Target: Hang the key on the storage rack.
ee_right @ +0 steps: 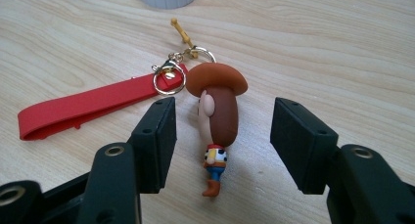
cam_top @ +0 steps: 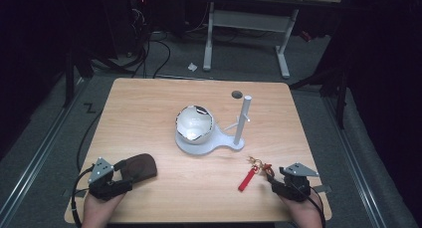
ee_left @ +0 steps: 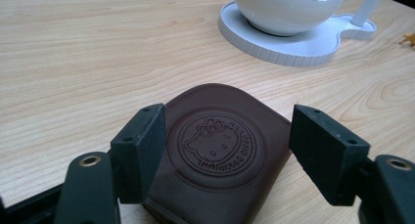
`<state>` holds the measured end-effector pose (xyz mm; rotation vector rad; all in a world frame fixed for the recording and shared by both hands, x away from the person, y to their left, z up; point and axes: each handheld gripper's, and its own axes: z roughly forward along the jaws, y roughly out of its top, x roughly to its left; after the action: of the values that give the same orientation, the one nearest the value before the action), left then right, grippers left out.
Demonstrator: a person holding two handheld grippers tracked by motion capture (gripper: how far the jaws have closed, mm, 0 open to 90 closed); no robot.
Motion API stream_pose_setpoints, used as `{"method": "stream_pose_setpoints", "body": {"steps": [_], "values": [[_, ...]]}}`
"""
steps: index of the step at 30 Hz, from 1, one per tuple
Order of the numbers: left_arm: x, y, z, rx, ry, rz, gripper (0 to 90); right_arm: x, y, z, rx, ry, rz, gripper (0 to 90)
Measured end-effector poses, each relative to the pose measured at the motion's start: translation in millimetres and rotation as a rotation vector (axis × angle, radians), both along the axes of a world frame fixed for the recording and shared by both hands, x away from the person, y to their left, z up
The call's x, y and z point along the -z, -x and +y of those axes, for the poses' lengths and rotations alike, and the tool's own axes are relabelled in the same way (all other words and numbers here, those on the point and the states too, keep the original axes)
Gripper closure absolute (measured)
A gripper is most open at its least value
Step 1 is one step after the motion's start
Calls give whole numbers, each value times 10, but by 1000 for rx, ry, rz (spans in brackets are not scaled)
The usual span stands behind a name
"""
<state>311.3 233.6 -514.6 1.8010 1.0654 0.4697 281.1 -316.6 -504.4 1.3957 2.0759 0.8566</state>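
A dark brown leather pouch (cam_top: 139, 168) (ee_left: 222, 150) with an embossed round cat-face logo lies flat at the table's front left. My left gripper (cam_top: 119, 177) (ee_left: 227, 145) is open, its jaws on either side of the pouch's near end. At the front right lies a keychain: a red strap (cam_top: 246, 179) (ee_right: 83, 105), gold clasp and ring (ee_right: 170, 77), and a small cowboy figure (cam_top: 267, 168) (ee_right: 218, 121) with a brown hat. My right gripper (cam_top: 276, 180) (ee_right: 222, 136) is open, jaws flanking the figure without touching it.
A white round bowl (cam_top: 195, 123) sits on a white stand base (cam_top: 209, 147) (ee_left: 293, 48) mid-table, with an upright white post (cam_top: 242, 118) and hook at its right. A round hole (cam_top: 237, 94) is near the table's far edge. Desk legs and cables lie beyond.
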Motion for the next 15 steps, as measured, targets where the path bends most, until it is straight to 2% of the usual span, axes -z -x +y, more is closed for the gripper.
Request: {"method": "stream_pose_setpoints", "body": {"steps": [2,3,4,5,6,15], "values": [[3,-9,6,2,3,4,298,5,-2,12,-2,14,32,425],[3,-9,6,2,3,4,299,5,-2,12,-2,14,32,425],[4,-11,7,3,2,5,299,23,-4,20,-8,34,62,420],[4,-11,8,3,0,6,299,23,-4,20,-8,34,62,420],[7,-12,8,3,-2,7,299,24,-6,15,-14,49,83,413],[16,-10,-33,7,-28,5,296,-73,-50,-2,-42,90,155,390]]}}
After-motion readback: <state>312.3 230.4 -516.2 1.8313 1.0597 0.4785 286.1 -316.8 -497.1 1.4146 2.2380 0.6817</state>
